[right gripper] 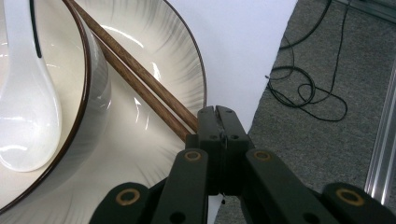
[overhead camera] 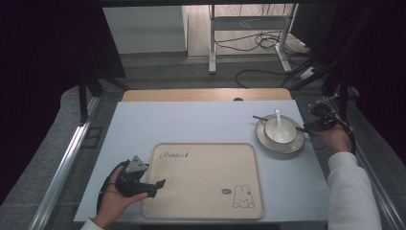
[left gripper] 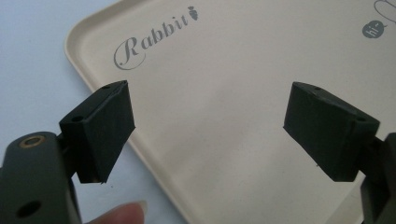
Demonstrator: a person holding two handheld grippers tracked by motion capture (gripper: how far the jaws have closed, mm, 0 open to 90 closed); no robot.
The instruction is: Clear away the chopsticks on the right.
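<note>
A beige tray (overhead camera: 206, 191) printed with "Rabbit" and a bunny lies at the table's front centre. My left gripper (overhead camera: 157, 185) is open at the tray's left edge, and its fingers straddle bare tray (left gripper: 233, 56) with nothing between them (left gripper: 210, 116). At the back right a white plate (overhead camera: 294, 146) carries a bowl (overhead camera: 286, 136) with a white spoon (overhead camera: 278, 120) in it. Brown chopsticks (right gripper: 135, 74) lie across the plate (right gripper: 163, 56) beside the bowl (right gripper: 91, 98). My right gripper (right gripper: 219, 116) is shut on their near ends at the plate's right rim (overhead camera: 306, 127).
The pale blue table top (overhead camera: 191, 120) ends in a wooden strip (overhead camera: 206, 94) at the back. Grey floor with loose cables (right gripper: 303, 88) lies just right of the table edge, beside a metal rail (right gripper: 383, 140). A desk frame (overhead camera: 249, 43) stands beyond.
</note>
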